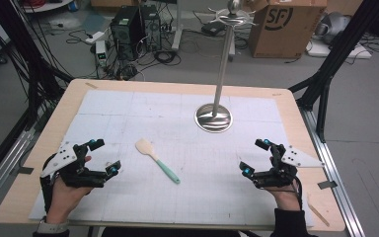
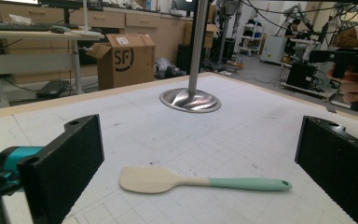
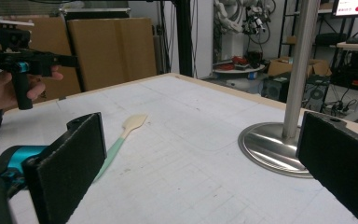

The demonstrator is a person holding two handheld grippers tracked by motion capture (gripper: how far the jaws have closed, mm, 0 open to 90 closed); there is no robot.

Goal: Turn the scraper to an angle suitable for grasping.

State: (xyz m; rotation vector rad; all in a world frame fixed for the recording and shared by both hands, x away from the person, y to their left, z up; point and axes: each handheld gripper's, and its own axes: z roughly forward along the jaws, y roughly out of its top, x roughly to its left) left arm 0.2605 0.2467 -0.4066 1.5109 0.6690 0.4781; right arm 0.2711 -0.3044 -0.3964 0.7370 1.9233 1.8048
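Hovering low over the surface, the left gripper has its jaws spread wide with nothing between them, and the right gripper is likewise released and empty. Between the two, nearer the left one, a spatula lies flat on the white gridded mat, cream blade pointing away from the person, mint handle toward them. Farther back stands a metal stand on its round base.

Steel stand's pole running off the top edge ahead of the left gripper, spatula's mint handle disappearing behind the right gripper's near jaw, cardboard box being cropped above.
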